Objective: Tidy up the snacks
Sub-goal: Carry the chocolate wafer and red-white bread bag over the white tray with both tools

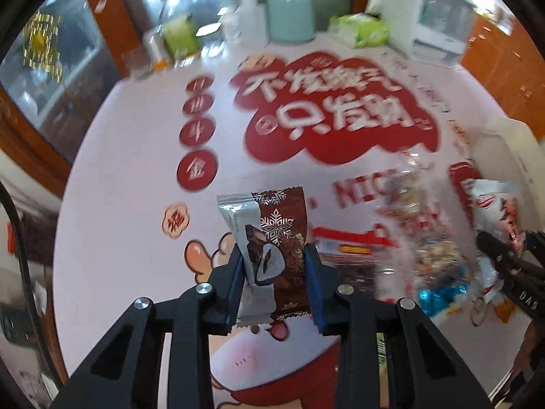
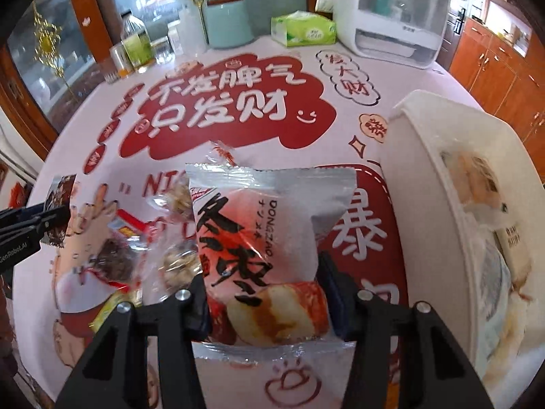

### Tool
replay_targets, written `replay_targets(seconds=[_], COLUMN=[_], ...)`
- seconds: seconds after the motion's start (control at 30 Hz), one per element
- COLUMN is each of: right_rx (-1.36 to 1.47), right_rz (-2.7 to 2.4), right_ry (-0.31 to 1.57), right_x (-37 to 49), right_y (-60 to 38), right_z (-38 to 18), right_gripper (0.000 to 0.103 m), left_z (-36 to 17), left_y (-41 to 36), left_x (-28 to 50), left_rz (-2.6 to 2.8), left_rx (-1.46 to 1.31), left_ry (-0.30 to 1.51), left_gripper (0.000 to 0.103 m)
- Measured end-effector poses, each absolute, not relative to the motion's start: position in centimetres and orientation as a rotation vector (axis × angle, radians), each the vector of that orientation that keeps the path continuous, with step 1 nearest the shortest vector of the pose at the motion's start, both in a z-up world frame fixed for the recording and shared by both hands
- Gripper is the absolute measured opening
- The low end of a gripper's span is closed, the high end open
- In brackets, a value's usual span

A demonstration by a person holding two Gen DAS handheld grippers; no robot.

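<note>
Right claw (image 2: 264, 301): clamped on the white and red jujube cake packet (image 2: 265, 235), held above the worktop (image 2: 238, 78).
White bin (image 2: 425, 156): just right of that packet, with wrapped snacks inside.
Snack pile (image 2: 160, 248): loose on the worktop, between both claws.
Left claw (image 1: 274, 266): clamped on the brown snowflake snack packet (image 1: 272, 238), upright.

Left wrist view: snack pile (image 1: 419, 238) right of centre is motion-blurred, wrappers unreadable. Right gripper (image 1: 507, 255) cut off by the right edge. Far jars (image 1: 177, 34) smeared. Right wrist view: bin (image 2: 425, 170) runs off the right edge, its contents (image 2: 483, 187) hazy. Left gripper (image 2: 51, 220) cropped at the left edge.
</note>
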State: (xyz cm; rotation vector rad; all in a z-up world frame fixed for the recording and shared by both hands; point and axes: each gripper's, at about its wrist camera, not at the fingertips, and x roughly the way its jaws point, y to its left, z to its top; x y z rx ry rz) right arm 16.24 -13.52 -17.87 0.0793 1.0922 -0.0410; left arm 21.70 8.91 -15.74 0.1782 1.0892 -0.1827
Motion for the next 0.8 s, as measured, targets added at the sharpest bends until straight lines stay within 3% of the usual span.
replay_targets(seconds=[0.3,0.8], right_rx=[0.128,0.258], right_rz=[-0.013,-0.203], right_ry=[0.968,0.756], right_x=[10.1,1.4], right_y=[-14.0,-27.8], right_z=[-12.1,-3.7], right_gripper=[0.052,0.052], left_z=[-10.1,-1.8], left_y=[-0.7,-18.8], left_x=[16.3,10.3], left_rz=[-0.422,-0.654], left_rx=[0.288,0.322], left_ry=[0.961,0.775], left_gripper=[0.031,0.031])
